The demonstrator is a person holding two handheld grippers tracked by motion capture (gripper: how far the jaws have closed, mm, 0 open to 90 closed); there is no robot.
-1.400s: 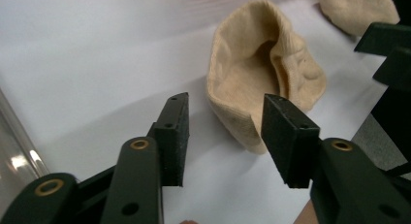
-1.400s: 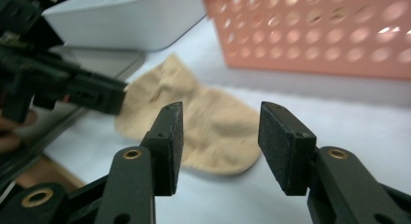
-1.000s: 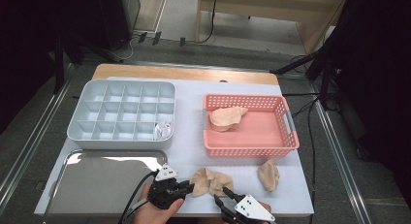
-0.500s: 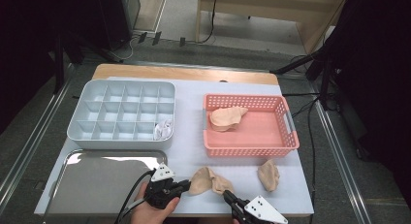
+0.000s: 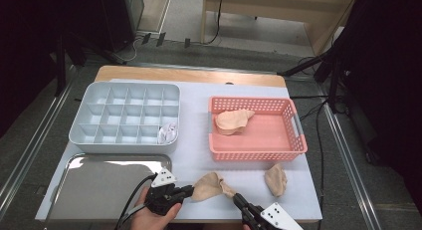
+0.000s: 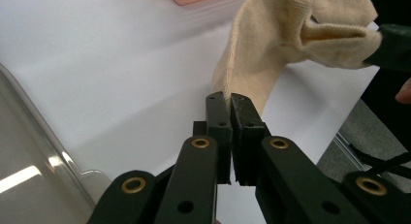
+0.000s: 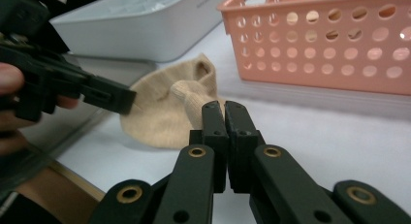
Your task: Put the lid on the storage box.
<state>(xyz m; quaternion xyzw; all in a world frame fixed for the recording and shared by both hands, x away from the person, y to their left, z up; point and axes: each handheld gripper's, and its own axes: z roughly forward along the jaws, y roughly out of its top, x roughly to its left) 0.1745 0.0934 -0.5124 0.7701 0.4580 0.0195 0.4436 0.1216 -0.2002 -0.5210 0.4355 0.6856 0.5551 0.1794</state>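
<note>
A beige sock (image 5: 209,186) lies at the front edge of the white mat, held at both ends. My left gripper (image 5: 186,191) is shut on its left edge; in the left gripper view the jaws (image 6: 227,100) pinch the sock (image 6: 281,40). My right gripper (image 5: 236,197) is shut on the twisted right end; in the right gripper view the jaws (image 7: 224,110) close on the sock (image 7: 165,112), with the left gripper (image 7: 131,102) across from it. A second sock (image 5: 275,179) lies loose to the right. A third sock (image 5: 233,120) sits inside the pink basket (image 5: 259,151).
A grey compartment box (image 5: 124,88) stands at the back left, with a white item (image 5: 167,133) in its front right cell. A shiny metal tray (image 5: 99,187) lies at the front left, right next to the left gripper. The mat's front edge is just under both grippers.
The right gripper's body has shifted slightly to the right. The held sock and the left gripper have hardly moved.
</note>
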